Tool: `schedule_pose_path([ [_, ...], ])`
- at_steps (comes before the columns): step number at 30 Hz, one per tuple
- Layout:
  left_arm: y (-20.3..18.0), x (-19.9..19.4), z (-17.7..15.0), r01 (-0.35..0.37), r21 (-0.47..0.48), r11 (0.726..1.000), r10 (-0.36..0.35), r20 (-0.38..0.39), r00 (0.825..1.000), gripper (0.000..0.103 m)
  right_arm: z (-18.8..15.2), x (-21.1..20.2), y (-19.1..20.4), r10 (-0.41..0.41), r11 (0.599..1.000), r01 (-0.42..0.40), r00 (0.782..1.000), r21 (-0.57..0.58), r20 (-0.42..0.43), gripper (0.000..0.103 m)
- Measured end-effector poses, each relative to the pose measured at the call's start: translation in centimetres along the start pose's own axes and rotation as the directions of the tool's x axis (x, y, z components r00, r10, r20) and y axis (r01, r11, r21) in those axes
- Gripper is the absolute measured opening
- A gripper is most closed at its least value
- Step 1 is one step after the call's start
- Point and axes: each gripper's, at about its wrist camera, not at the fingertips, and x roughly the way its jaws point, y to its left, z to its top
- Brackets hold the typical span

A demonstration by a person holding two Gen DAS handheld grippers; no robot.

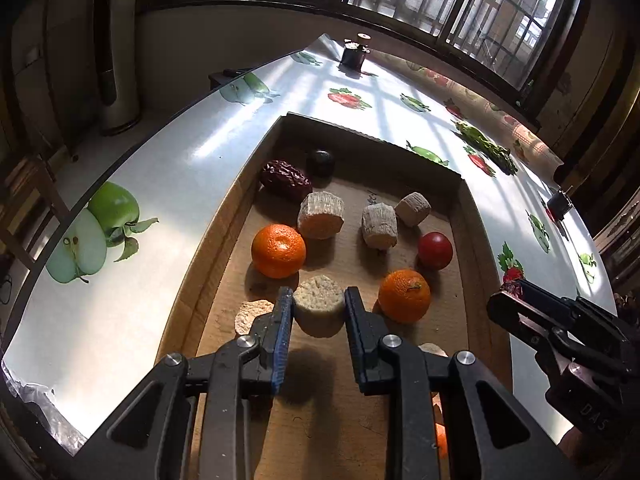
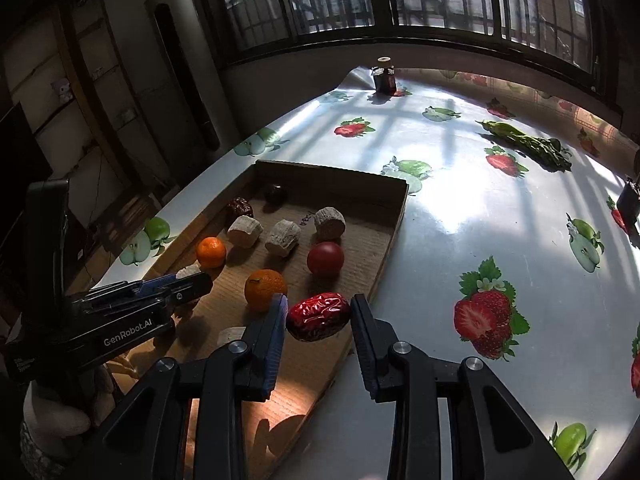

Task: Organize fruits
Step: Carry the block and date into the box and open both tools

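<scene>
We have both grippers loaded over the cardboard tray; left gripper is clamped narrow on a pale round chunk, lower centre of the left view, held clear of the tray floor judging by the shadow under it; right gripper pinches a glossy red date end to end, lower centre of the right view, hanging above the tray's near right edge; we read both as carried pieces, gripped across the short axis so they don't roll out. Rest of the fruit sits loose in the tray: two oranges and, a red tomato-like fruit, three more pale chunks, a second date and a dark round fruit toward the far corner; likes are already roughly near likes, so the held date probably belongs up by the other one, our guess only. Tray lies on a tablecloth printed with fruit; green vegetables lie well apart, upper right. Writing: "GenRobot.AI" on the left gripper's body in the right view; "DAS" partly legible on the right gripper at lower right of the left view; scrawl on the tray floor is unreadable.
</scene>
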Motion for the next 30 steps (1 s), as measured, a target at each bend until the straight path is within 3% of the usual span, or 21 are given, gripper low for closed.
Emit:
schedule_pose_path([
  [7,0.3,0.2,0.2,0.031,-0.010,0.999,-0.031,0.008,0.999,0.026,-0.2,3.1,1.2,-0.064,0.997,0.062,0.997,-0.045,-0.045,0.036],
  [16,0.7,-1.7,0.1,0.067,-0.056,0.996,-0.064,0.045,0.997,0.042,-0.5,3.9,2.2,-0.102,0.991,0.098,0.994,-0.087,-0.045,0.036],
  [20,0.7,-3.2,0.1,0.057,-0.070,0.996,-0.052,0.083,0.995,0.050,-0.6,2.6,2.1,-0.101,0.991,0.100,0.995,-0.084,-0.009,0.059],
  [25,-0.1,-5.2,-0.4,-0.003,-0.061,0.998,0.011,0.142,0.990,0.056,-0.9,-0.3,1.0,-0.116,0.992,0.118,0.992,-0.033,0.050,0.060],
  [28,-1.2,-6.8,-1.0,-0.118,-0.045,0.992,0.125,0.230,0.965,0.057,-1.8,-2.3,-0.7,-0.124,0.991,0.119,0.990,0.062,0.074,0.064],
  [30,-2.3,-8.0,-1.7,-0.220,-0.030,0.975,0.218,0.307,0.926,0.064,-2.5,-3.3,-1.7,-0.128,0.986,0.118,0.989,0.115,0.081,0.064],
])
